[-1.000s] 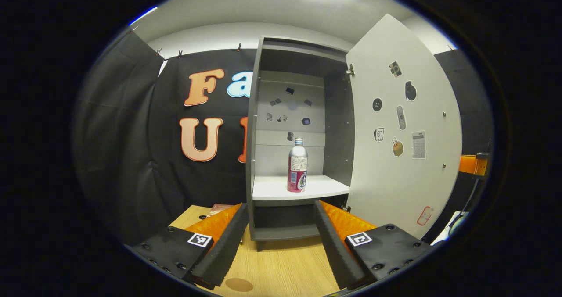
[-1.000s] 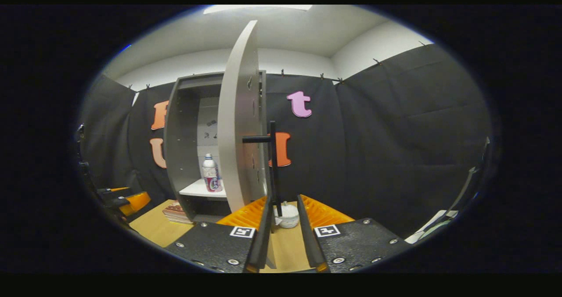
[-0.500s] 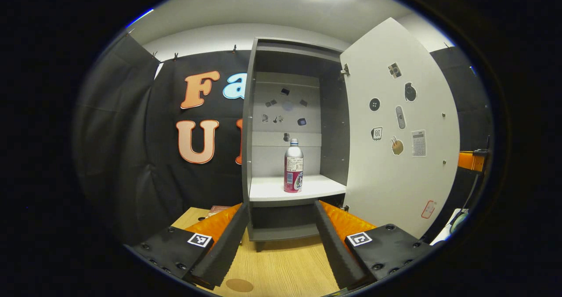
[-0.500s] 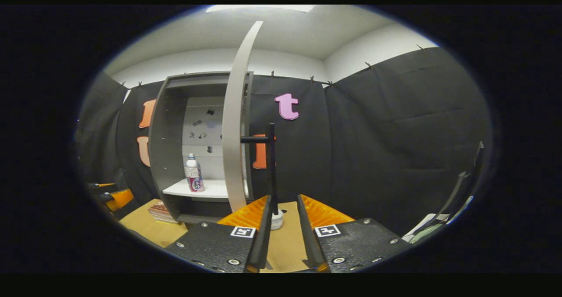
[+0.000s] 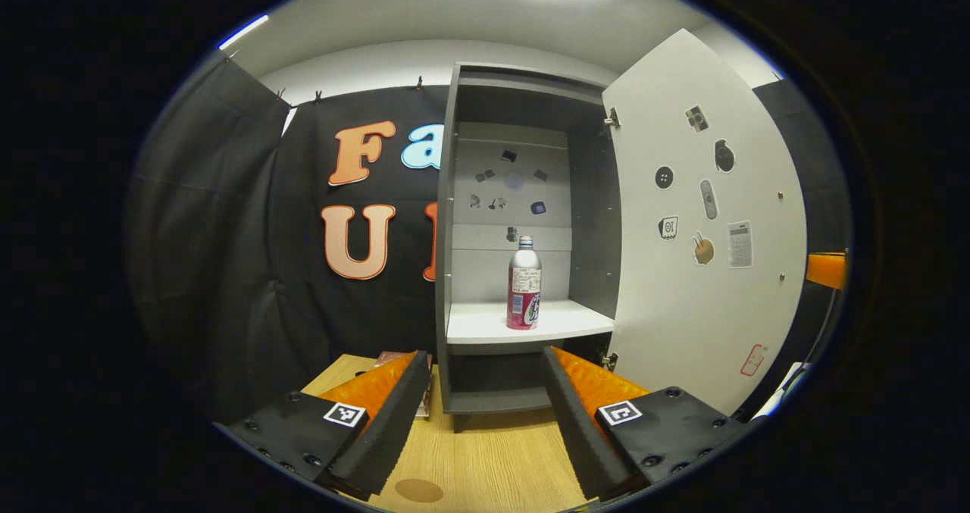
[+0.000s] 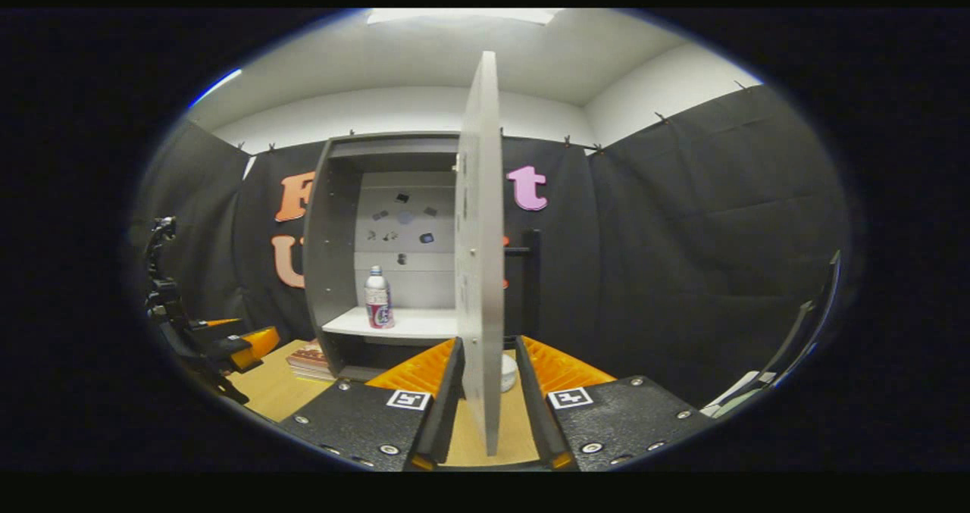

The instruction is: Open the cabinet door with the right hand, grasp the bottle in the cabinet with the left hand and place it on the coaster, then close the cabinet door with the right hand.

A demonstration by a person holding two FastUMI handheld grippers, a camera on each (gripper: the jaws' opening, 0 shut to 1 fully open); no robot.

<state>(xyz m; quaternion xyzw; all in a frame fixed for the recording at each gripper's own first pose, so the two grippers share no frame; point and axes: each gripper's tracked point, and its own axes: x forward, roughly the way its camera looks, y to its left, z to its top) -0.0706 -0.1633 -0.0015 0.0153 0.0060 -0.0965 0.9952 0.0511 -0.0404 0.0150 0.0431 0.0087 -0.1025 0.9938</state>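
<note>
The grey cabinet stands open, and a silver bottle with a pink label is upright on its white shelf. My left gripper is open and low in front of the shelf, well short of the bottle. A brown round coaster lies on the wooden table just below it. In the right gripper view the white door is edge-on between the fingers of my right gripper, with a small gap on the right side. Just right of the door stands its black handle. The bottle also appears there.
A stack of books lies on the table left of the cabinet's base. Behind the door's lower edge sits a small white pot. The left gripper is at the far left of the right gripper view. Stickers dot the door's inner face.
The door has swung wider open. The handle, which was between my right gripper's fingers, now stands to the right, and the door's edge lies between them. The left gripper barely moved.
</note>
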